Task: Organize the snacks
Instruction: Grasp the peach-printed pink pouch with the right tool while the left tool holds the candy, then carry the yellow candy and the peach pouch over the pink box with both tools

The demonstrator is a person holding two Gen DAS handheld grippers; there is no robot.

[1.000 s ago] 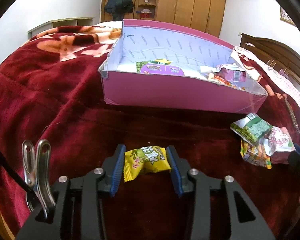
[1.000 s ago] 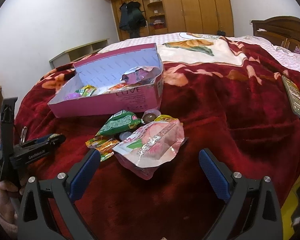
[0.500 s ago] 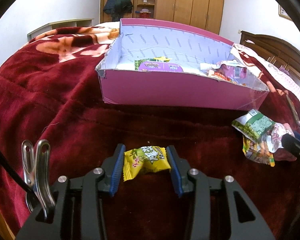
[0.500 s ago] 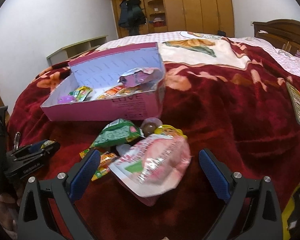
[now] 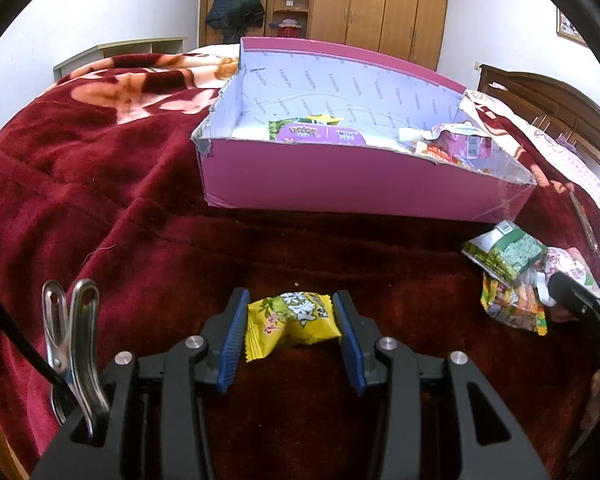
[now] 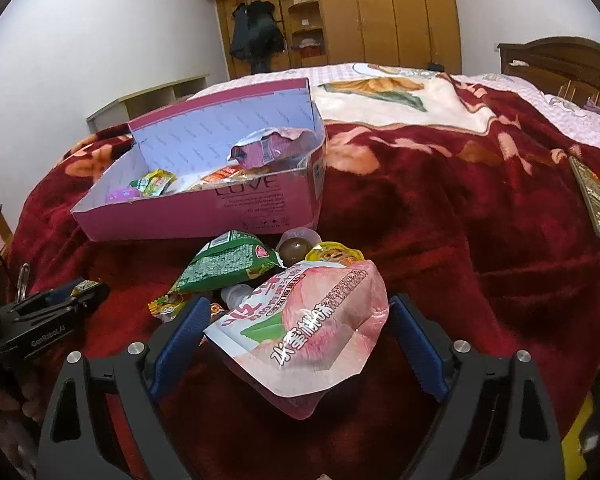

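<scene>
Snacks everywhere on this bed (image 6: 440, 208), draped in a deep red blanket, and both tools are busy. Left hand-held gripper (image 5: 290, 322) angles down toward the blanket, blue pads pressed on both ends of a small yellow candy packet (image 5: 292, 322), clamped firmly, with the pink box (image 5: 340, 184) standing beyond it, open-topped and already holding several packets. From the right camera that left tool shows low at the left edge, a hand (image 6: 4, 412) wrapped round its black body. Right hand-held gripper (image 6: 296, 332) tilts down too, its jaws closing now around the big pink peach pouch (image 6: 312, 328), which lies between the blue pads; the left pad sits just beside the pouch's edge, the right pad near its other side, and whether either one presses yet I cannot tell. Just behind the pouch lie a green snack bag (image 6: 228, 264), a small jelly cup (image 6: 296, 246) and a yellow-lidded cup (image 6: 334, 254), all close to the box's front wall. A phone (image 6: 594, 200) rests far right on the blanket.
</scene>
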